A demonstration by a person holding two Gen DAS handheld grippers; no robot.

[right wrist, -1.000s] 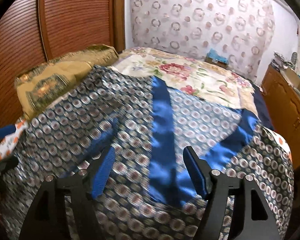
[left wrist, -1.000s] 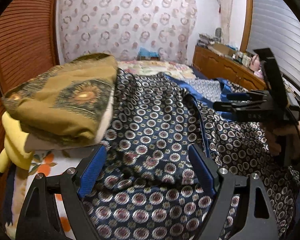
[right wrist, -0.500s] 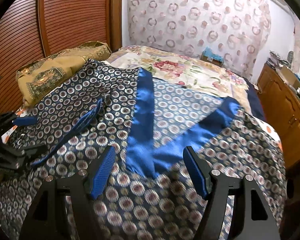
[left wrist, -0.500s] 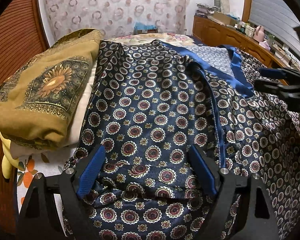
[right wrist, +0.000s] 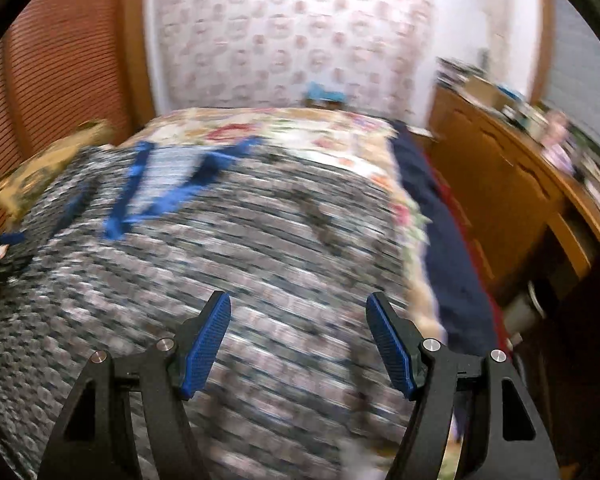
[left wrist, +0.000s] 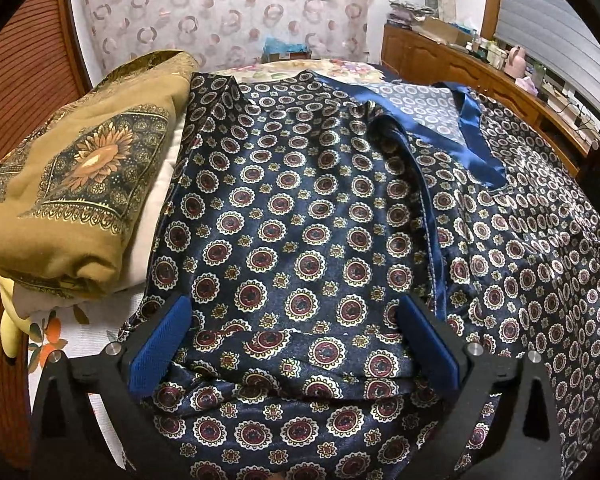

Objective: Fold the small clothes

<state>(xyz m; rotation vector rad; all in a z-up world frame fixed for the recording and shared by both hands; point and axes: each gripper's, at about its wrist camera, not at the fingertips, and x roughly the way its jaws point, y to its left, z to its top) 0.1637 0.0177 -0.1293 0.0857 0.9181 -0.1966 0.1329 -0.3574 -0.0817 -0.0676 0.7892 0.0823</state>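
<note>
A dark navy satin garment [left wrist: 300,220] with round medallion print and bright blue trim [left wrist: 476,136] lies spread over the bed. My left gripper [left wrist: 292,304] hovers low over its near left part. Its jaws are opening wide, the fabric lies under and between them, and the pads do not press on it. In the blurred right wrist view, my right gripper [right wrist: 298,298] stands open above the garment [right wrist: 260,220] near its right side, holding nothing. The blue trim [right wrist: 140,184] shows at far left there.
A folded olive-gold cloth with a sunflower print [left wrist: 80,184] rests on a white pillow left of the garment. The floral bedspread [right wrist: 280,128] extends behind. A wooden sideboard [right wrist: 500,184] with clutter runs along the right, and a slatted wooden door [left wrist: 20,80] stands at left.
The left jaws have spread wider and the left gripper has tilted down closer to the fabric. The right gripper has swept fast to the right across the garment and out of the left wrist view.
</note>
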